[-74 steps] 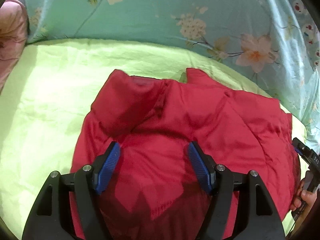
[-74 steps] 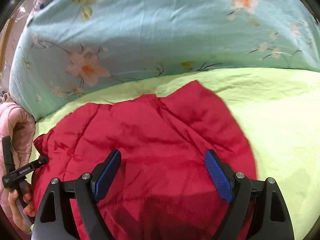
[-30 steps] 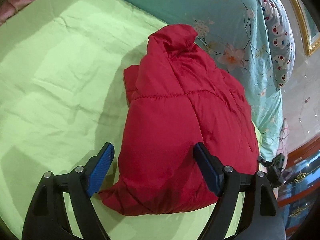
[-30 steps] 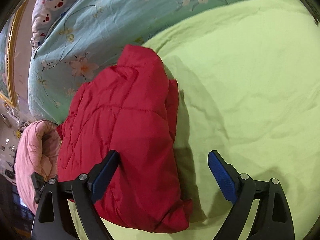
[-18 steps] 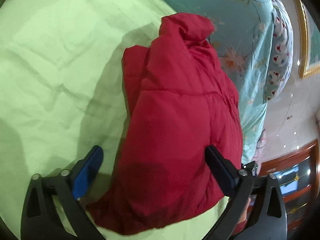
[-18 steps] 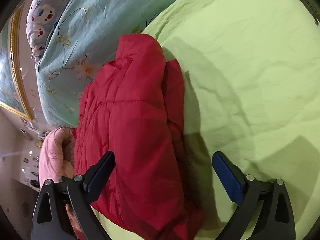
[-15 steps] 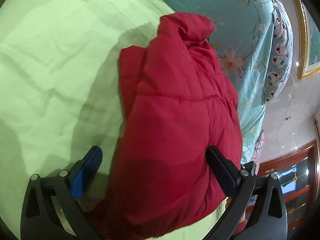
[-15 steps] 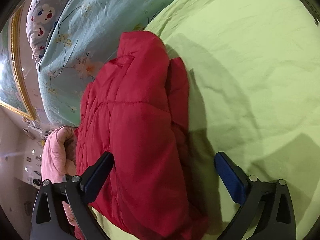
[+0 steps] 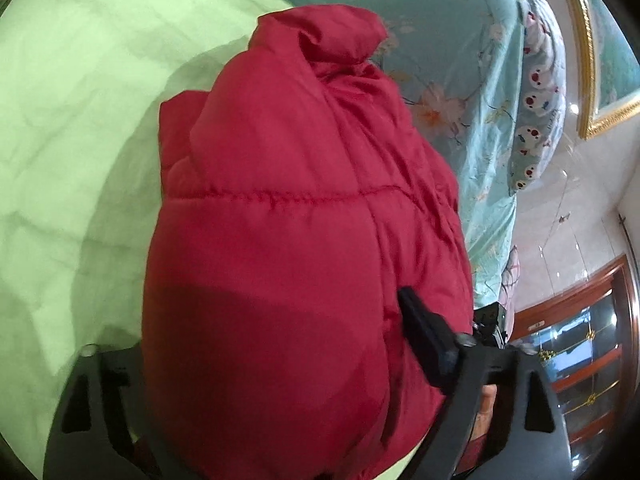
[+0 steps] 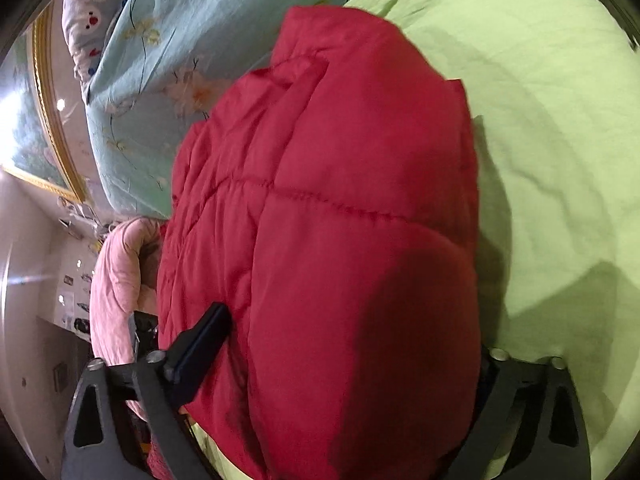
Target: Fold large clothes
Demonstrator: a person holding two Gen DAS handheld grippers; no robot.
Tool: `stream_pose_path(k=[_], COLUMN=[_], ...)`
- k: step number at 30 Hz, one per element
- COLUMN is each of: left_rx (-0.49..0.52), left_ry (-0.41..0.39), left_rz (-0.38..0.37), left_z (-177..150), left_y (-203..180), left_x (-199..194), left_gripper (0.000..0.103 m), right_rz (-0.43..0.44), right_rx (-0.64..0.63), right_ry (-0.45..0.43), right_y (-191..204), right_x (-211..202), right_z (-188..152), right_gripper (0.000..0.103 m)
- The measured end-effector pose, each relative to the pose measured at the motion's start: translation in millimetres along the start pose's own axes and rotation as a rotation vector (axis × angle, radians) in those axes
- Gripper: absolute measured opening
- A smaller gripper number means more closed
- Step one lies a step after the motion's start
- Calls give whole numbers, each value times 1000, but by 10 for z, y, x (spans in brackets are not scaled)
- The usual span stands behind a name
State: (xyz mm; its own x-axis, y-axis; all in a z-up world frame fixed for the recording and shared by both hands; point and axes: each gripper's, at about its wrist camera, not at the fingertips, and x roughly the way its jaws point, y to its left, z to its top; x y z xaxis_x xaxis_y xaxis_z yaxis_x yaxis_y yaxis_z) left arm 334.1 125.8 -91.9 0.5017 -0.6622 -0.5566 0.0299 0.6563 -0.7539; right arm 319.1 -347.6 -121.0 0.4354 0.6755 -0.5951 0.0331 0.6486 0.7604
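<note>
The red jacket, a quilted puffy bundle with its collar at 12 o'clock, lies on the bed's green sheet and fills the middle of both views. The left tool straddles its near end: the jaws have just been closing, with one finger against the fabric at 4 o'clock and the other hidden behind the bundle at 8, so whether they clench it I cannot tell. The right tool straddles it likewise, jaws just closing, one finger at 8 o'clock, the other hidden at 4. A floral teal quilt lies beyond, a pink cloth at 9 o'clock. No writing is readable.
</note>
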Motion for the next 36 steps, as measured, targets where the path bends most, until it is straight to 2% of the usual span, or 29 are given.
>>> stream_pose_path(k=[2,5,9,17,28,32,36], left_rx=[20,62,90,157,154,146,107], left_ry=[-14,-39,-52,-66,-35,-40,-33], left_rz=[2,7,5,-13,-9,2,31], left_z=[1,1,-7,-351,-1250,-1451,-1514], left_y=[-46,-182,-290,-451,-376,-289,-109], left_x=[-47,-124,-230,-769,-1529,-1632,-1562], left_gripper=[68,58,51,46,46,46,47], right_rz=[6,26,38,30,68,78,71], right_rx=[6,7,-6,-81,-90,-83,-58], right_ry=[1,-13,-26,-3,26,19,0], right_y=[0,36,162,513,682,672,587], right_x=[-10,-65,-148,-394,-676,-701,-650], right_z=[-12,-46,-95,-461,-1503,-1756,-1869], right_gripper=[79,64,51,46,46,46,47])
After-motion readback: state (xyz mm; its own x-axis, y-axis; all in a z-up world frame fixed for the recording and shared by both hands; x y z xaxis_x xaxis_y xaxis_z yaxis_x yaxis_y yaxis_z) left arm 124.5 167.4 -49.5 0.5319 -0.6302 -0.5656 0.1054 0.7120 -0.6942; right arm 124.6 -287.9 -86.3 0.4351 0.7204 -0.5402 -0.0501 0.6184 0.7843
